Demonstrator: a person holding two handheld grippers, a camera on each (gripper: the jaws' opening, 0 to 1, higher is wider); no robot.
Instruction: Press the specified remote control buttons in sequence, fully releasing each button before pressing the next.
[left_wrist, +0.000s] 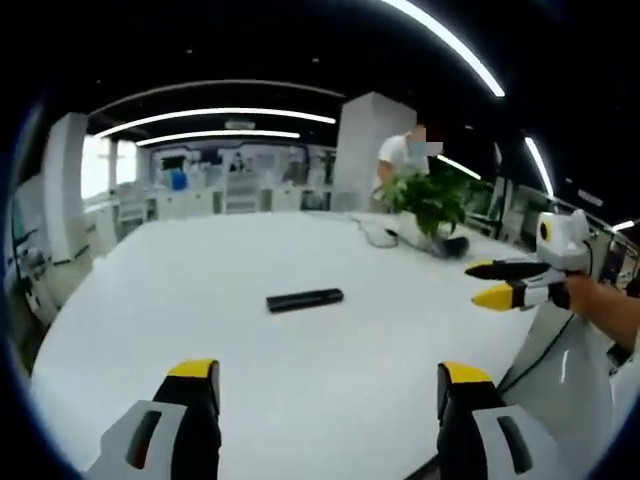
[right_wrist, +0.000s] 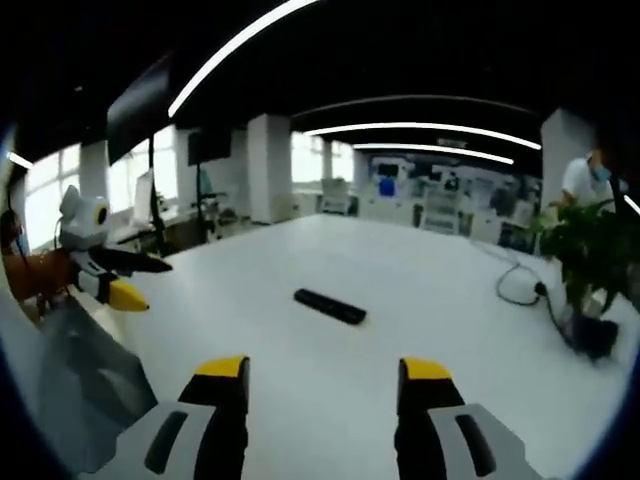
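Observation:
A black remote control (left_wrist: 305, 299) lies flat on the white table (left_wrist: 200, 280), well ahead of my left gripper (left_wrist: 330, 378), whose yellow-tipped jaws stand wide apart with nothing between them. In the right gripper view the same remote (right_wrist: 330, 306) lies ahead of my right gripper (right_wrist: 327, 372), also open and holding nothing. My right gripper (left_wrist: 492, 282) enters the left gripper view from the right, hovering above the table edge. The left gripper (right_wrist: 130, 280) shows at the left of the right gripper view.
A potted green plant (left_wrist: 432, 200) stands at the table's far right, with a cable (right_wrist: 520, 285) trailing beside it. A person (left_wrist: 400, 155) stands behind the plant. Office desks and pillars lie beyond the table.

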